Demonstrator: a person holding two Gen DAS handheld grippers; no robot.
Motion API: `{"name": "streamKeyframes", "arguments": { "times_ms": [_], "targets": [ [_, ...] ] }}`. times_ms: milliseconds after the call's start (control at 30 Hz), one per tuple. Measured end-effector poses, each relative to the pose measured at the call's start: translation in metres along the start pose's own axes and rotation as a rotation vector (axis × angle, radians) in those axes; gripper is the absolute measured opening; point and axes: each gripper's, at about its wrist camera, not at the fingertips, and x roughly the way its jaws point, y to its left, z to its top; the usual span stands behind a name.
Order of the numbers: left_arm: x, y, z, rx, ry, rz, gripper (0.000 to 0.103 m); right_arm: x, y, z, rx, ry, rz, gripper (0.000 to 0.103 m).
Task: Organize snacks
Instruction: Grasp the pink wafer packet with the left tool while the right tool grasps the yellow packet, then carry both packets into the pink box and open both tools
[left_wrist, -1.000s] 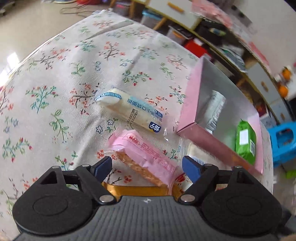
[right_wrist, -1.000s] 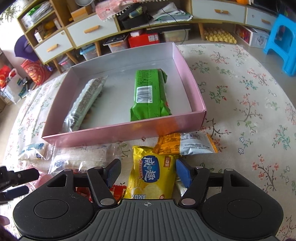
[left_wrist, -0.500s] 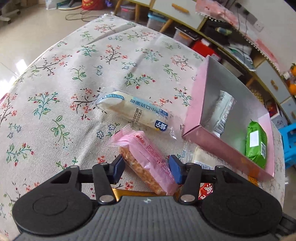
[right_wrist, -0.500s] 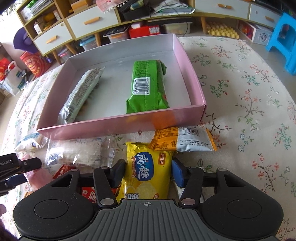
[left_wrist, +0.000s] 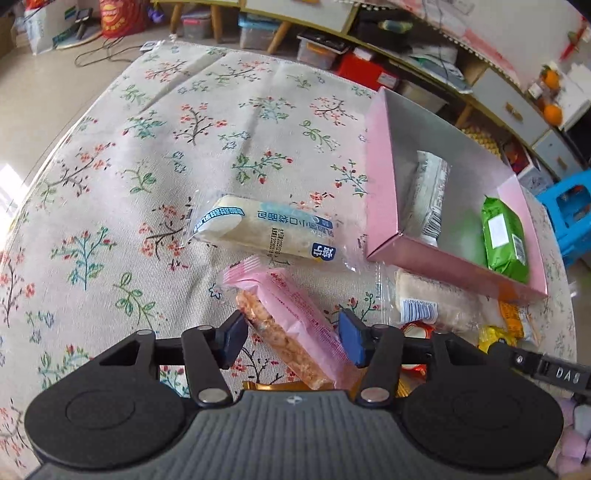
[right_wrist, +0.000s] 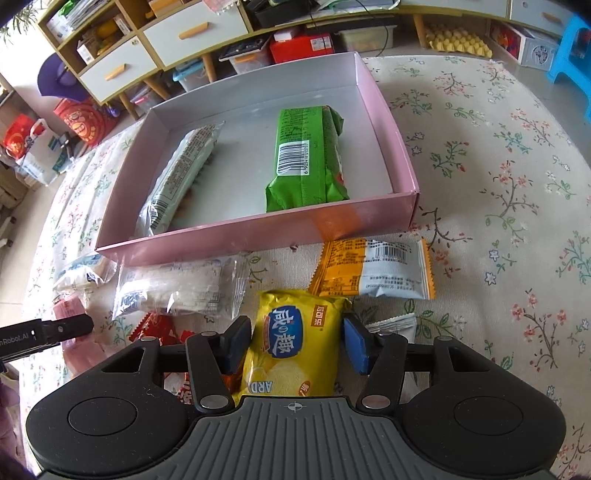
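While both tools work over the flower-print counter (left_wrist: 155, 155), the left gripper (left_wrist: 291, 341) has its blue pads closed against the sides of a pink snack bar (left_wrist: 291, 325), which lies diagonally between them. The right gripper (right_wrist: 295, 345) straddles a yellow chip bag (right_wrist: 291, 339), its left pad touching the bag and its right pad just beside it; whether it is clamped cannot be told. A pink box (right_wrist: 255, 236) stands beyond both, holding a green packet (right_wrist: 306, 155) and a silver-wrapped packet (right_wrist: 181, 177) side by side. Just before the box's near wall lie an orange-and-white packet (right_wrist: 373, 273) and a clear-wrapped cake (right_wrist: 177, 288). A white bread roll (left_wrist: 262, 229) rests near the box's left corner.
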Motion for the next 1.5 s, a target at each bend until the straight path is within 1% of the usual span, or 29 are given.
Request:
{"name": "streamKeyframes", "arguments": {
  "times_ms": [33, 100, 167, 300, 400, 467, 500, 533, 567, 633, 767, 933, 1000, 1133, 1300, 1500],
  "targets": [
    [0.001, 0.002, 0.001, -0.024, 0.003, -0.002, 0.063, 0.0, 0.0, 0.0, 0.002, 0.002, -0.001, 0.055],
    [0.001, 0.001, 0.0, -0.068, -0.008, 0.023, 0.068, 0.0, 0.0, -0.001, 0.01, 0.01, 0.004, 0.057],
    [0.0, -0.001, -0.003, -0.095, -0.013, 0.062, 0.069, 0.0, 0.001, -0.001, 0.011, 0.014, 0.003, 0.057],
    [0.004, -0.004, -0.008, -0.184, -0.017, 0.105, 0.069, 0.001, 0.003, -0.002, 0.005, 0.012, -0.007, 0.057],
    [0.005, -0.007, -0.008, -0.217, -0.033, 0.141, 0.066, 0.003, 0.005, -0.003, 0.002, 0.011, -0.016, 0.057],
    [0.005, -0.008, -0.008, -0.238, -0.045, 0.143, 0.063, 0.005, 0.006, -0.004, -0.004, 0.007, -0.026, 0.057],
    [0.005, -0.01, -0.009, -0.247, -0.055, 0.145, 0.057, 0.005, 0.007, -0.004, -0.008, 0.005, -0.033, 0.058],
    [0.005, -0.011, -0.01, -0.257, -0.069, 0.146, 0.048, 0.006, 0.008, -0.004, -0.015, 0.001, -0.042, 0.057],
    [0.005, -0.012, -0.011, -0.265, -0.076, 0.147, 0.049, 0.006, 0.01, -0.005, -0.02, -0.004, -0.05, 0.056],
    [0.005, -0.012, -0.012, -0.276, -0.085, 0.135, 0.047, 0.006, 0.011, -0.005, -0.029, -0.01, -0.06, 0.053],
    [0.002, -0.007, -0.014, -0.311, -0.069, 0.064, 0.043, 0.003, 0.008, -0.005, -0.017, -0.005, -0.052, 0.051],
    [-0.002, 0.0, -0.017, -0.348, -0.031, -0.019, 0.041, -0.01, 0.001, -0.003, 0.008, -0.009, -0.01, 0.051],
    [-0.006, 0.0, -0.018, -0.342, -0.031, -0.037, 0.041, -0.017, -0.002, -0.002, 0.017, -0.018, 0.005, 0.05],
    [-0.02, -0.002, -0.017, -0.308, -0.066, -0.059, 0.041, -0.032, -0.006, -0.001, 0.04, -0.031, 0.047, 0.05],
    [-0.037, -0.007, -0.013, -0.259, -0.113, -0.084, 0.041, -0.052, -0.009, 0.003, 0.062, -0.068, 0.099, 0.05],
    [-0.044, -0.017, -0.003, -0.226, -0.153, -0.103, 0.041, -0.061, -0.013, 0.013, 0.111, -0.109, 0.117, 0.05]
  ]
}}
